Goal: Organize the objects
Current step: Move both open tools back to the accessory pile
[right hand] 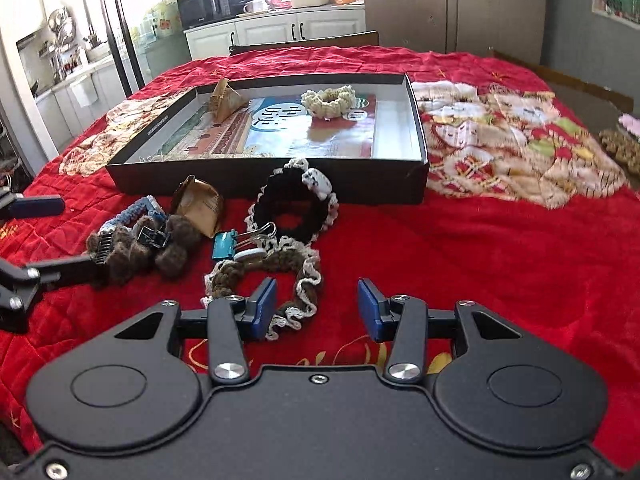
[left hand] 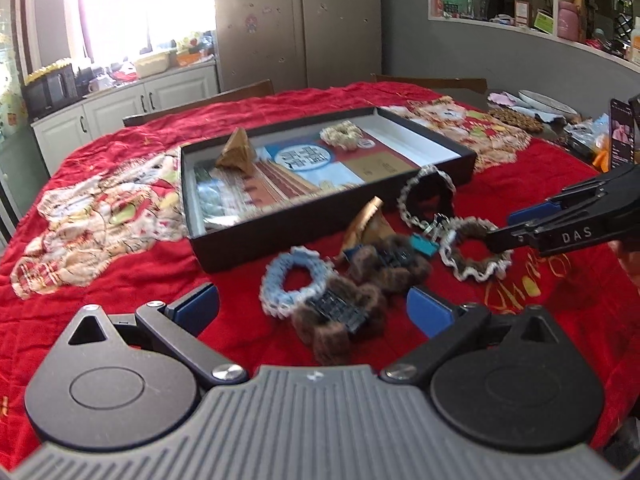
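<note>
Both claws gape: left claw (left hand: 312, 310) straddles brown scrunchie (left hand: 340, 320).

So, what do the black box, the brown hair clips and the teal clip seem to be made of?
Box: probably cardboard, matte black outside, white inside, with thin straight walls. Hair clips: dark comb-like teeth, likely plastic, wrapped in fuzzy brown pile, maybe faux fur. Teal clip: looks like painted sheet metal with shiny wire handles.

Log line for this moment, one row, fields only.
left tool: open, over furry clip | right tool: open, at brown scrunchie | box: cream scrunchie, paper wedge inside
</note>
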Available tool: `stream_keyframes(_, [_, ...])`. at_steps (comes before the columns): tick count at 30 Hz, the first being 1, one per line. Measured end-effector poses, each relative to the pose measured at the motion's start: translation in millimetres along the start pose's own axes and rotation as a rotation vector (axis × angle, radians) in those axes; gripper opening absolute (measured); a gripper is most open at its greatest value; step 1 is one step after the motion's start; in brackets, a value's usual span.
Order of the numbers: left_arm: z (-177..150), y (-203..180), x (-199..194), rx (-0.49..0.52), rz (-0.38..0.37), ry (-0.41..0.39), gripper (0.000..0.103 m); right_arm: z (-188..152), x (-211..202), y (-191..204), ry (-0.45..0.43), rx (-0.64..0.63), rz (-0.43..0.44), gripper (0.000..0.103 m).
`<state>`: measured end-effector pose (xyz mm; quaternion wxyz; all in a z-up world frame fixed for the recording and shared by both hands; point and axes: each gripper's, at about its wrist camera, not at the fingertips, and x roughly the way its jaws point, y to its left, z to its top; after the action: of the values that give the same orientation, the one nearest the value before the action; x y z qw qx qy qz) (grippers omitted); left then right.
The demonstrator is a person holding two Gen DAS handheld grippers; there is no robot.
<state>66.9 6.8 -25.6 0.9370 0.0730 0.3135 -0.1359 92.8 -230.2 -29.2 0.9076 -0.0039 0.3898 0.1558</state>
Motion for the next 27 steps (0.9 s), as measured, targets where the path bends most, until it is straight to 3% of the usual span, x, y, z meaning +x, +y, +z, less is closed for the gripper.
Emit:
stream_keyframes(11, [-9, -7, 12, -0.044, 0.006, 0.006, 0.102, -8, 1, 3, -0.039, -0.003, -0.006, 0.043])
stream_keyframes(27, [-16, -4, 26, -0.132, 0.016, 0.015, 0.085, -14, 6, 9, -0.059, -0.026, -0.008, 0.035])
